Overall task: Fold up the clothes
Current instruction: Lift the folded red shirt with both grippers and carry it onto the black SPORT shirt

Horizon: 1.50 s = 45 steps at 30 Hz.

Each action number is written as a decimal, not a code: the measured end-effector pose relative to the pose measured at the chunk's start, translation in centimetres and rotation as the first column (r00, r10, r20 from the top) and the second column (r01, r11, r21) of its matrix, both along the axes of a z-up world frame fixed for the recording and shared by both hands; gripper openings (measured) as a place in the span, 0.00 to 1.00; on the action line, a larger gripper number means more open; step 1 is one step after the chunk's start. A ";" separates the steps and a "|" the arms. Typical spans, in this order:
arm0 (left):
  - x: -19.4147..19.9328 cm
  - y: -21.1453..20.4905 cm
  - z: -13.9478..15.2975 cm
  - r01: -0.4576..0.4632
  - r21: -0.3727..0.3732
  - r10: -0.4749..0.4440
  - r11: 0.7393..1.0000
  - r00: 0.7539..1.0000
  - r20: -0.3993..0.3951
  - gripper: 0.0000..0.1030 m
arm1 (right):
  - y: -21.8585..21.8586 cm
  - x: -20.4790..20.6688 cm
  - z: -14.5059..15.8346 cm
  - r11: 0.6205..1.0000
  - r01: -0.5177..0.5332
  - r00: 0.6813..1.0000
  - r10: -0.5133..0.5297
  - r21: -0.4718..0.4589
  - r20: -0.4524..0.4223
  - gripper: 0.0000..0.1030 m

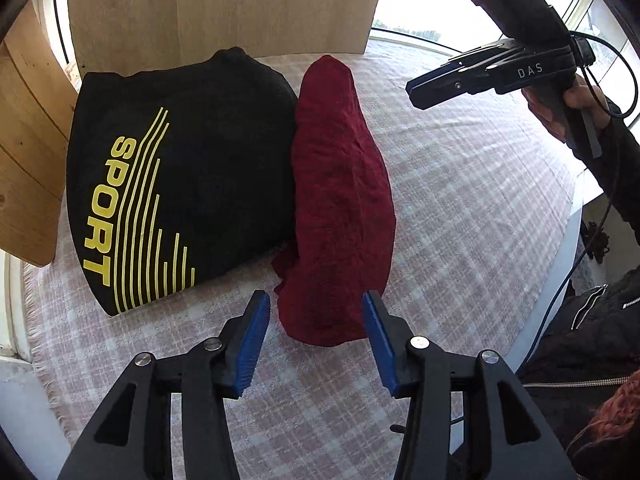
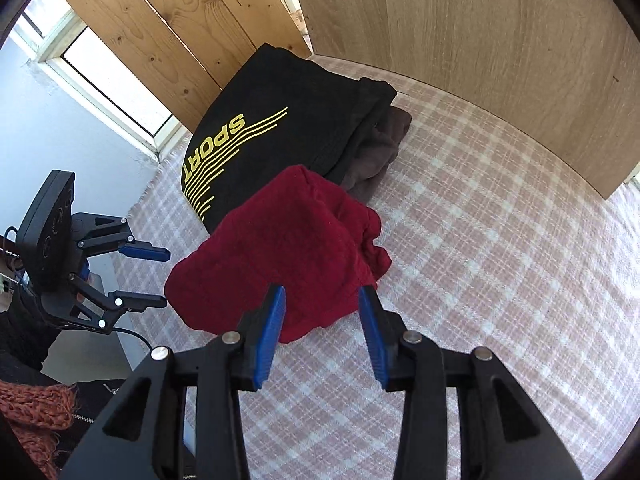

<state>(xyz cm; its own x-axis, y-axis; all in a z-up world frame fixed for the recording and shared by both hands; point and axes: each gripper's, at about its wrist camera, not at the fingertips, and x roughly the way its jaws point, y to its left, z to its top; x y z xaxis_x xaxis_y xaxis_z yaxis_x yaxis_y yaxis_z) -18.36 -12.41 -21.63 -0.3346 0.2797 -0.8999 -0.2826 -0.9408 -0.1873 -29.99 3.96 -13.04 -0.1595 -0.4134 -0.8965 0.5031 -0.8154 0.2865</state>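
- While both grippers hang with fingers apart and empty, the red garment [image 1: 340, 208] lies folded on the checked cloth [image 1: 460, 200], touching the black SPORT shirt [image 1: 180, 168].
- Left gripper [image 1: 316, 336] and right gripper [image 2: 322, 332] should pinch low at its near edge, lifting evenly.

Dark red garment [image 1: 340, 200]; black garment [image 1: 180, 184], yellow "SPORT" lettering, yellow stripes; pink-white checked cloth [image 1: 460, 208]; brown garment [image 2: 376, 156]; blue gripper pads [image 1: 256, 340].
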 end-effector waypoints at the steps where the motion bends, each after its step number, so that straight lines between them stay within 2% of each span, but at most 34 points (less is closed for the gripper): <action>1: -0.3 0.3 -0.4 0.013 -0.007 -0.013 1.000 1.000 0.010 0.47 | 0.0 0.2 0.0 1.000 -0.011 1.000 0.011 0.005 -0.003 0.37; 3: -1.0 1.0 -1.5 0.042 0.011 -0.043 0.999 0.998 0.043 0.46 | -0.2 0.4 0.1 0.999 -0.038 0.999 0.038 0.016 -0.009 0.37; 5: -1.4 1.4 -2.7 0.062 0.028 -0.065 0.998 0.994 0.086 0.41 | -0.5 0.2 0.3 0.996 -0.078 0.996 0.080 0.039 -0.032 0.39; 6: -1.7 1.3 -3.3 0.050 0.040 -0.054 0.998 0.992 0.114 0.25 | -0.8 -0.1 0.4 0.993 -0.106 0.993 0.109 0.058 -0.054 0.41; 7: -2.0 1.0 -3.7 0.036 0.056 -0.043 0.998 0.990 0.132 0.18 | -1.1 -0.3 0.5 0.988 -0.133 0.987 0.139 0.079 -0.075 0.45; 8: -2.1 0.6 -3.8 0.021 0.075 -0.031 0.997 0.990 0.136 0.18 | -1.3 -0.6 0.6 0.982 -0.159 0.981 0.169 0.099 -0.095 0.49; 11: -2.2 -0.6 -3.2 -0.004 0.108 -0.009 0.994 0.992 0.126 0.14 | -2.5 -2.0 0.6 0.953 -0.271 0.950 0.288 0.138 -0.124 0.52; 15: -2.1 -1.2 -3.0 -0.014 0.114 -0.002 0.993 0.991 0.137 0.14 | -4.9 -4.0 0.2 0.902 -0.409 0.902 0.423 0.136 -0.089 0.52; 17: -2.2 -1.2 -3.1 -0.017 0.113 0.001 0.993 0.989 0.145 0.14 | -6.4 -4.5 -0.1 0.870 -0.460 0.874 0.479 0.176 -0.086 0.52; 20: -2.4 -1.2 -3.2 -0.016 0.114 -0.001 0.993 0.988 0.154 0.14 | -8.3 -4.9 -0.5 0.814 -0.530 0.826 0.559 0.239 -0.073 0.52; 26: -2.5 -1.2 -3.0 -0.015 0.110 -0.003 0.994 0.987 0.163 0.14 | -10.8 -4.1 -1.3 0.708 -0.640 0.727 0.684 0.299 -0.064 0.52; 29: -2.3 -1.1 -2.9 -0.017 0.108 -0.001 0.994 0.986 0.166 0.14 | -11.3 -4.1 -1.6 0.687 -0.663 0.699 0.710 0.299 -0.080 0.52; 33: -2.0 -1.0 -2.8 -0.021 0.112 0.002 0.993 0.986 0.167 0.14 | -10.9 -4.3 -2.2 0.693 -0.679 0.704 0.708 0.241 -0.054 0.52; 34: -1.8 -1.0 -2.7 -0.022 0.113 0.003 0.993 0.986 0.165 0.14 | -10.7 -4.4 -2.3 0.704 -0.675 0.716 0.697 0.219 -0.034 0.51; 36: -1.6 -0.8 -2.5 -0.023 0.115 0.005 0.993 0.987 0.161 0.14 | -10.2 -5.0 -2.7 0.742 -0.650 0.755 0.656 0.165 0.028 0.32; 37: -1.4 -0.7 -2.4 -0.025 0.116 0.006 0.993 0.987 0.158 0.14 | -9.8 -5.2 -2.7 0.760 -0.634 0.771 0.635 0.142 0.046 0.18; 39: -1.0 -0.6 -2.0 -0.028 0.121 0.009 0.992 0.989 0.150 0.14 | -9.0 -5.2 -2.4 0.789 -0.604 0.796 0.603 0.112 0.047 0.17; 45: 1.0 -0.1 0.3 -0.041 0.120 0.029 0.992 0.995 0.100 0.12 | -7.4 -2.4 0.0 0.824 -0.554 0.830 0.558 0.119 0.006 0.15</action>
